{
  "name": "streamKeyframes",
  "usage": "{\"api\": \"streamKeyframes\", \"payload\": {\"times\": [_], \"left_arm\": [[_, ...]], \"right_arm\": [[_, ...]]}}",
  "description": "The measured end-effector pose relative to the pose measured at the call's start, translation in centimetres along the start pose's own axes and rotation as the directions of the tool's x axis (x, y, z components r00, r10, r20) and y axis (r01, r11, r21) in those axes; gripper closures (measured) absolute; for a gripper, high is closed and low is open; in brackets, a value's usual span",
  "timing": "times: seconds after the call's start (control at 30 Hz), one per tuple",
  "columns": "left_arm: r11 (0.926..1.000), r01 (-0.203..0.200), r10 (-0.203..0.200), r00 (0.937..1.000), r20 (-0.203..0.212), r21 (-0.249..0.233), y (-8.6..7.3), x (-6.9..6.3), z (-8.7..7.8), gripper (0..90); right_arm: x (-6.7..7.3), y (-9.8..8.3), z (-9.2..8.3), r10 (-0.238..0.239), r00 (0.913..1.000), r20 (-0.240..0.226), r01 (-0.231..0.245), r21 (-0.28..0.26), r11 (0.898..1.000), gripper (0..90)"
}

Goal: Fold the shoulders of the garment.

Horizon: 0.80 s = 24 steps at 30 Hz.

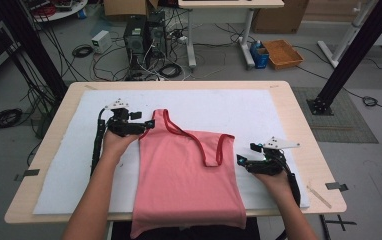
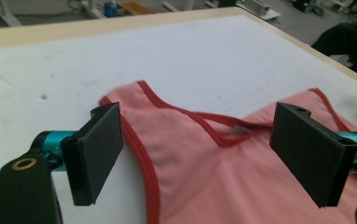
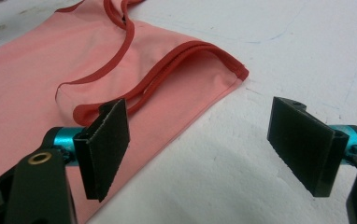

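Note:
A pink tank top point(image 1: 189, 175) with dark red trim lies flat on the white mat point(image 1: 229, 107), its hem hanging over the table's front edge. My left gripper point(image 1: 146, 123) is at the garment's far-left strap. In the left gripper view its jaws point(image 2: 202, 154) stand wide open, low over the tank top point(image 2: 190, 186), one to either side of the left strap and armhole edge. My right gripper point(image 1: 246, 153) rests by the right shoulder. It is open too point(image 3: 203, 147), with its left pad point(image 3: 104, 149) over the tank top's point(image 3: 36, 74) side edge and its right pad over bare mat.
The mat covers a wooden table point(image 1: 179, 85). A thin wooden stick point(image 1: 319, 195) and a piece of tape point(image 1: 336, 186) lie near the front right corner. Beyond the table, computers point(image 1: 144, 35), cables and an orange box point(image 1: 282, 53) sit on the floor.

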<state>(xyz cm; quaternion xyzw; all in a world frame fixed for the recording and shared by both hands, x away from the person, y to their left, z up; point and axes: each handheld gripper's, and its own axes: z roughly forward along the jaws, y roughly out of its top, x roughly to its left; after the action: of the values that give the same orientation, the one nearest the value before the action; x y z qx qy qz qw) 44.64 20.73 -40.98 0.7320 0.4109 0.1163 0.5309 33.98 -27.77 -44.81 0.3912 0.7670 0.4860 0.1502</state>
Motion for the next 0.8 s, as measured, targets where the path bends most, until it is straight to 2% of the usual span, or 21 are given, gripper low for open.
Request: {"api": "streamKeyframes", "payload": {"times": [0.13,0.37,0.6,0.67,0.7,0.8], "left_arm": [[0.9999,-0.014,0.014,0.9999,-0.002,0.002,0.8,0.1,1.1,17.4],[0.9991,0.017,-0.016,0.9995,-0.027,0.040,2.0,1.4,3.1,17.4],[0.9965,0.032,-0.028,0.9979,-0.058,0.077,2.8,2.8,5.1,17.4],[0.9974,0.041,-0.037,0.9976,-0.058,0.059,2.7,3.2,5.5,17.5],[0.9960,0.057,-0.053,0.9970,-0.055,0.069,2.7,3.5,5.8,17.6],[0.9921,0.068,-0.061,0.9958,-0.068,0.105,2.6,4.0,6.7,17.6]], "right_arm": [[-0.1,0.0,0.1,0.003,1.0000,0.002,-0.003,0.004,1.000,20.9],[-0.1,0.0,0.1,0.013,0.9999,-0.001,-0.013,0.002,1.000,20.9],[-0.2,0.0,0.2,0.016,0.9999,-0.007,-0.016,0.012,1.000,20.9],[-0.2,0.0,0.2,0.022,0.9997,-0.009,-0.022,0.016,1.000,20.9],[-0.3,0.0,0.2,0.022,0.9997,-0.011,-0.022,0.018,1.000,20.9],[-0.3,0.0,0.3,0.018,0.9998,-0.013,-0.018,0.020,1.000,20.9]]}}
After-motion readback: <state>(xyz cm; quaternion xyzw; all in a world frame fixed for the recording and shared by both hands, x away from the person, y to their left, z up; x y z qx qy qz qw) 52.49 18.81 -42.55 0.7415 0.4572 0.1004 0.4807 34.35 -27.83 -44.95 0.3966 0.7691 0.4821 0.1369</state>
